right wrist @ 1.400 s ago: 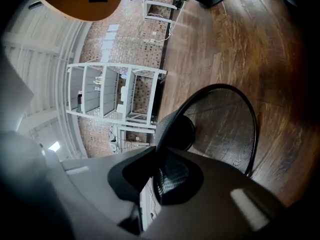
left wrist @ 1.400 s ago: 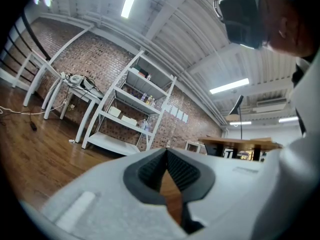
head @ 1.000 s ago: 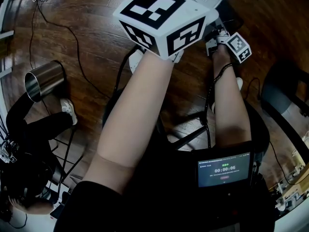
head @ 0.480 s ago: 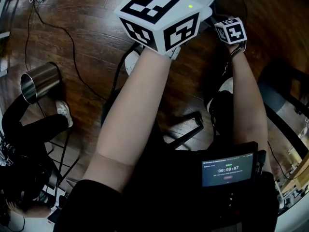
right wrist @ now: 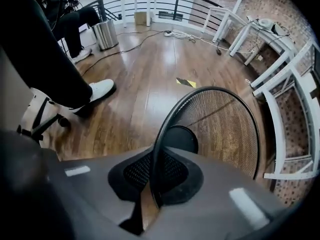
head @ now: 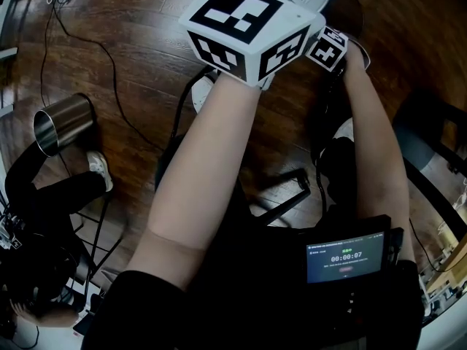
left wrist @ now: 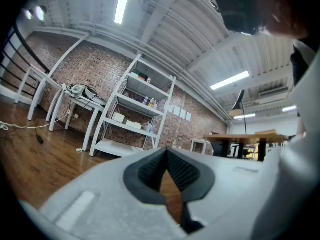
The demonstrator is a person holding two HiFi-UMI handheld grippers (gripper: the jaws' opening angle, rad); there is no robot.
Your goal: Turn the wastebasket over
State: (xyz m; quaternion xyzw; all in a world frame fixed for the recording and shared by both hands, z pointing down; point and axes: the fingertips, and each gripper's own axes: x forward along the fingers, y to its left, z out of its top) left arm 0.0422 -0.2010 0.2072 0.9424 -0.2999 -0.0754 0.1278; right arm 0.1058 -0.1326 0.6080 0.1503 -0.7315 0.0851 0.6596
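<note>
Right gripper view: the right gripper (right wrist: 150, 178) has its jaws nearly together, pinching the thin rim of a black mesh wastebasket (right wrist: 222, 129). Its open mouth faces the camera and the wooden floor (right wrist: 145, 79) shows through the mesh. Left gripper view: the left gripper (left wrist: 167, 170) points level across the room, jaws meeting at the tips, nothing between them.
</note>
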